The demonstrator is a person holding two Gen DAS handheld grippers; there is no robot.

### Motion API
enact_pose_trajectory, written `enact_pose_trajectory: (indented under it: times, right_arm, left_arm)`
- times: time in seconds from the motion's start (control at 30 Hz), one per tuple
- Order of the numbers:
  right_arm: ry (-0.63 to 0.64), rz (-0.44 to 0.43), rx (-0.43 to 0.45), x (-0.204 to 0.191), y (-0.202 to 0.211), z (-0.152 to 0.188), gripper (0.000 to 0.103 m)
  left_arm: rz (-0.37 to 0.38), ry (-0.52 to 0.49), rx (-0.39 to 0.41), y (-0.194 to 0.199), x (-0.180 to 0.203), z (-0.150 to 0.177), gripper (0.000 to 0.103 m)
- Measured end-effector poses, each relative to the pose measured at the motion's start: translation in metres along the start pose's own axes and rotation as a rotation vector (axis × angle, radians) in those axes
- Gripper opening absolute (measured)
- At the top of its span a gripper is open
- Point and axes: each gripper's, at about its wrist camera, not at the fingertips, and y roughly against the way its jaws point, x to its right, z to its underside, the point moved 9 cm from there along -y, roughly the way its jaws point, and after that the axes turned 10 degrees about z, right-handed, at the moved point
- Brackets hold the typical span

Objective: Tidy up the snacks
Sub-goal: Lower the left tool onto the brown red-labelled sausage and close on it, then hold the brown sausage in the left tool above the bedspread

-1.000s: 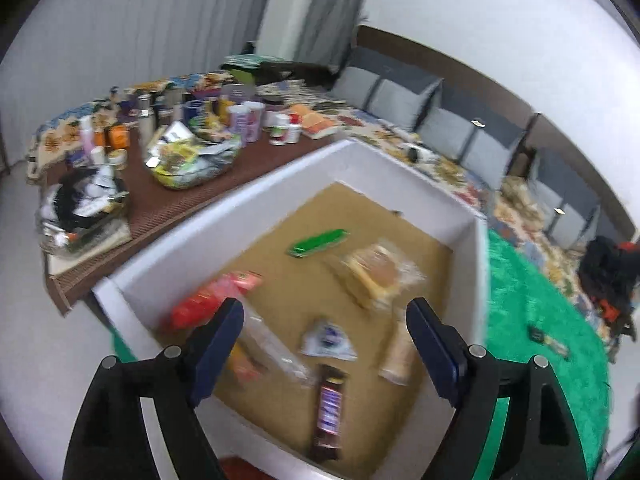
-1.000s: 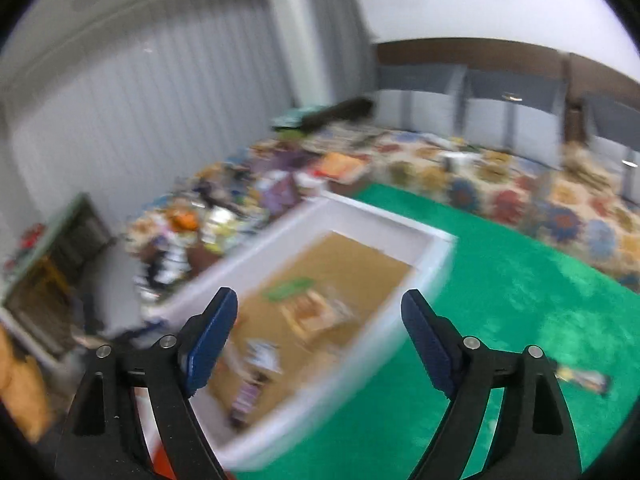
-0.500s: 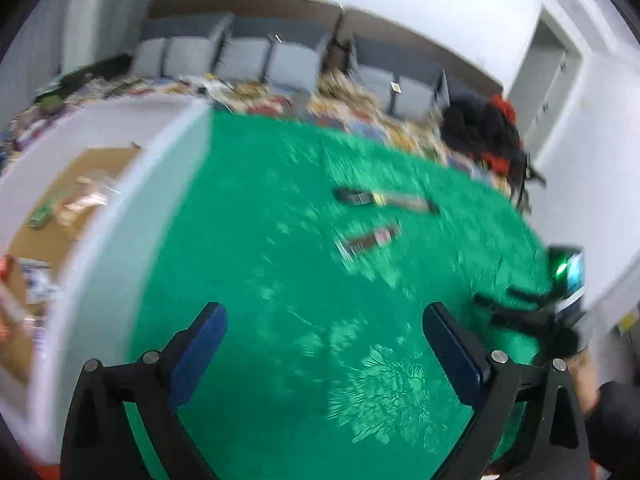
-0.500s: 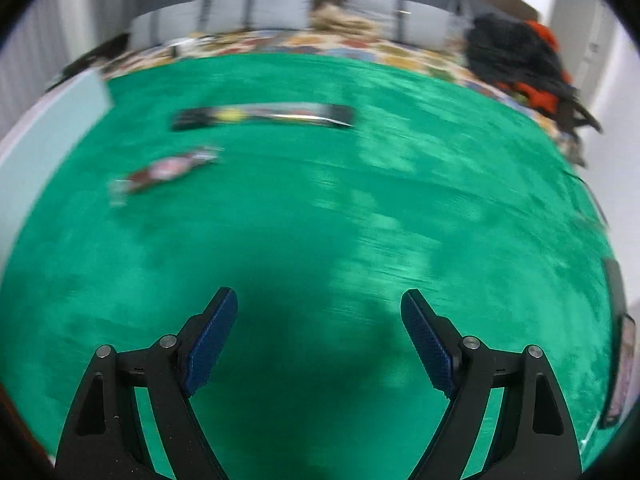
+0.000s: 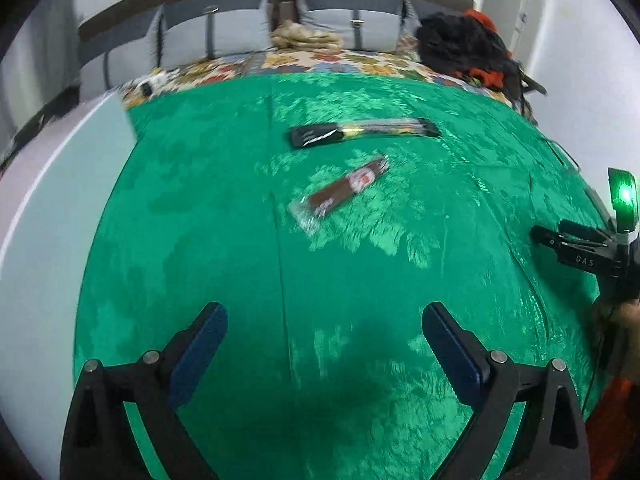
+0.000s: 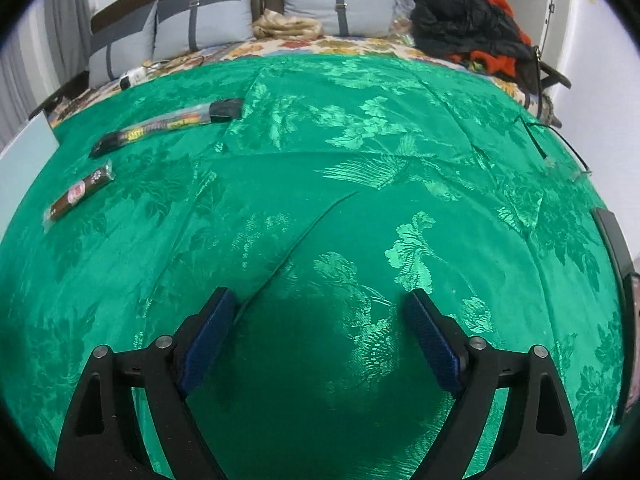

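Plainly, risks first: two snacks lie loose on the green cloth point(image 5: 328, 280), and neither gripper holds anything.
Left gripper point(image 5: 324, 352): fingers spread wide and empty, hovering over bare cloth, short of the snacks.
Right gripper point(image 6: 320, 336): fingers released too, nothing between them, over a crease in the cloth.
Brown bar point(image 5: 340, 192): lies slantwise ahead of the left gripper, clear wrapper ends sticking out; a pinch on those thin ends alone would likely slip.
Long black packet point(image 5: 362, 132): just beyond the bar, near but apart; reaching past could nudge the bar aside.
Cloth: slick and wrinkled, so fingers coming down steeply may snag a fold and drag both snacks.
White bin point(image 5: 48, 216): its wall rises at the left edge; a fast swing back could clip it.
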Motion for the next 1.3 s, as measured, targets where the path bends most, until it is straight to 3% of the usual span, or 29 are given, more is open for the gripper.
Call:
enact_pose_trajectory:
  times: [0.23, 0.33, 0.47, 0.77, 0.83, 0.9, 0.97, 1.03, 1.13, 1.3]
  right_arm:
    - [-0.002, 0.005, 0.000, 0.000, 0.000, 0.003, 0.091]
    - [-0.002, 0.006, -0.001, 0.000, 0.000, 0.003, 0.091]
    - [-0.002, 0.007, -0.001, 0.000, -0.001, 0.003, 0.091]
    - [-0.002, 0.007, -0.001, 0.000, -0.001, 0.003, 0.091]
    - [-0.002, 0.007, -0.001, 0.000, -0.001, 0.003, 0.091]
    - [-0.002, 0.007, -0.001, 0.001, -0.001, 0.003, 0.091]
    - [-0.002, 0.007, -0.001, 0.001, -0.001, 0.003, 0.091]
    - [-0.002, 0.007, -0.001, 0.001, -0.002, 0.003, 0.091]
    - [-0.002, 0.006, -0.001, 0.001, -0.002, 0.003, 0.091]
    - [-0.002, 0.007, -0.001, 0.001, -0.002, 0.003, 0.091]
  left_arm:
    - [0.099, -0.146, -0.074, -0.030, 0.011, -0.057, 0.097]
    - [0.120, -0.216, -0.127, -0.049, 0.015, -0.072, 0.097]
    - [0.138, -0.234, -0.180, -0.071, 0.014, -0.080, 0.094]
    - [0.108, -0.250, -0.188, -0.110, 0.017, -0.092, 0.075]
    - [0.104, -0.263, -0.199, -0.119, 0.021, -0.094, 0.067]
    - [0.107, -0.273, -0.229, -0.127, 0.024, -0.092, 0.043]
    - [0.102, -0.262, -0.225, -0.127, 0.025, -0.094, 0.032]
    - [0.063, -0.239, -0.214, -0.126, 0.021, -0.095, 0.029]
    - [0.033, -0.142, -0.202, -0.119, 0.011, -0.089, 0.018]
    - [-0.028, 0.026, -0.179, -0.093, -0.017, -0.062, 0.018]
